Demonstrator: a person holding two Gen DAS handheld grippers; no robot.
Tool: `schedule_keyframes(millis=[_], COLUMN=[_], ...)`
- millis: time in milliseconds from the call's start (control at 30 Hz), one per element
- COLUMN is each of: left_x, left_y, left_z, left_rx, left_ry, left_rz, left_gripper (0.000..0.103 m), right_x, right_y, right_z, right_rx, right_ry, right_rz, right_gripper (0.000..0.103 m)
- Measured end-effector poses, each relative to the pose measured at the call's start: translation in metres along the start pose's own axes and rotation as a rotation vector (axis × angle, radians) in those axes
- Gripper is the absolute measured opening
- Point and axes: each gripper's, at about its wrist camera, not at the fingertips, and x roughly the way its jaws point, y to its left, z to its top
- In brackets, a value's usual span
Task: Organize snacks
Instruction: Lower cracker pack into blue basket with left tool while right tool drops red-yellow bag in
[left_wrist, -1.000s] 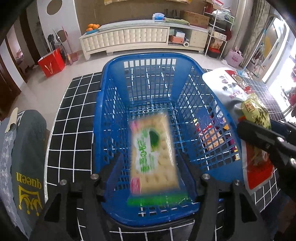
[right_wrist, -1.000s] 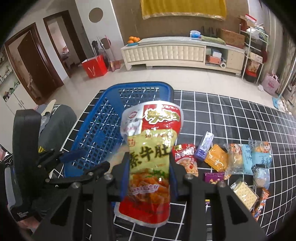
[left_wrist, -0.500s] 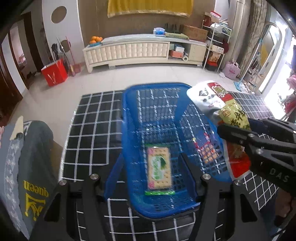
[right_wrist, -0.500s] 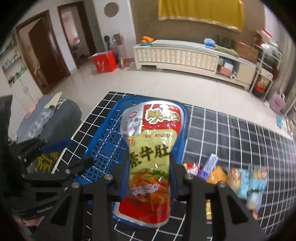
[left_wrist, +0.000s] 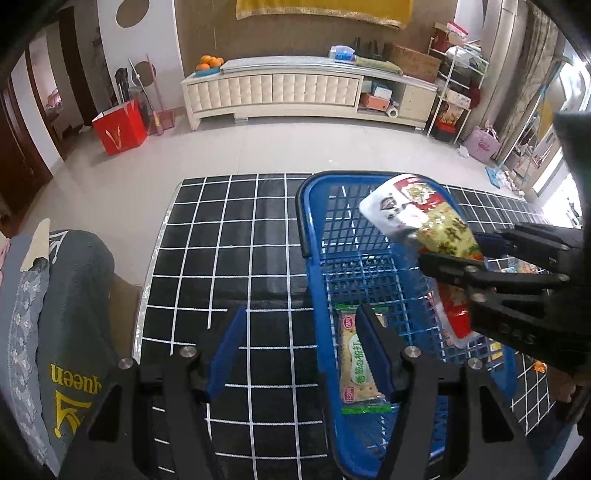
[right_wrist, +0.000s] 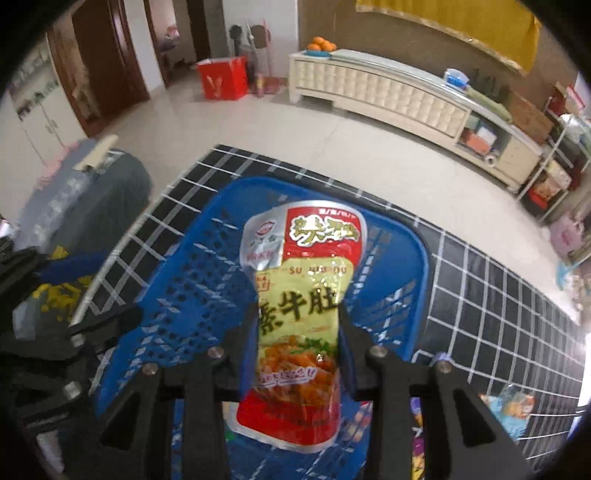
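Left wrist cam: steep down-forward, close above blue basket (left_wrist: 314, 258) left rim. Right wrist cam: steep down-forward, above basket. Shared: basket, checkered mat (left_wrist: 229, 236), white cabinet (left_wrist: 273, 88).

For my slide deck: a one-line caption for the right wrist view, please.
Right gripper clamps a red-and-yellow snack pouch above the blue basket on a black grid mat.

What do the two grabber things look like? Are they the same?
They look like twins. The left gripper has black angular arms with cut-out holes, round silver bolts, and flat blue pads on its fingers. The right gripper has the same black frame and silver bolts; from the left camera it shows blue on its fingers and pale lettering on its side.
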Motion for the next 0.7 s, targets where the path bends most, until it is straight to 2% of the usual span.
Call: schedule_keyframes(millis=[100,167,233,300,500,700], left_x=[0.006,0.01,0.013,0.015,0.011,-0.018], left_y=[-0.001,-0.003,-0.004,-0.004,-0.008,-0.027], left_z=[-0.001,-0.002,-0.003,-0.005,-0.011,-0.018], left_rx=[0.007,0.023,0.033,0.03,0.02,0.032], left_ry=[0.006,0.007,0.007,0.014,0.016,-0.016], left_rz=[-0.005,0.007,0.022,0.022,0.016,0.003], left_gripper=[0.059,0.059,0.059,0.059,0.059,0.059], right_x=[0.009,0.012,0.007,-0.002,-0.031,-0.071], right_y=[0.002,0.007,0.01,0.008,0.002,-0.008], right_z=[0.002,0.002,-0.001,-0.002,-0.009,-0.025], right_rx=[-0.027,-0.07,-0.105,-0.106,-0.069,-0.04], right_ry=[0.018,0.022,-0.014,-0.043,-0.066,-0.105], right_rz=[0.007,-0.039,-0.072,-0.085,-0.053,-0.059], right_gripper=[0.047,0.069,0.08,0.085,0.085,0.085])
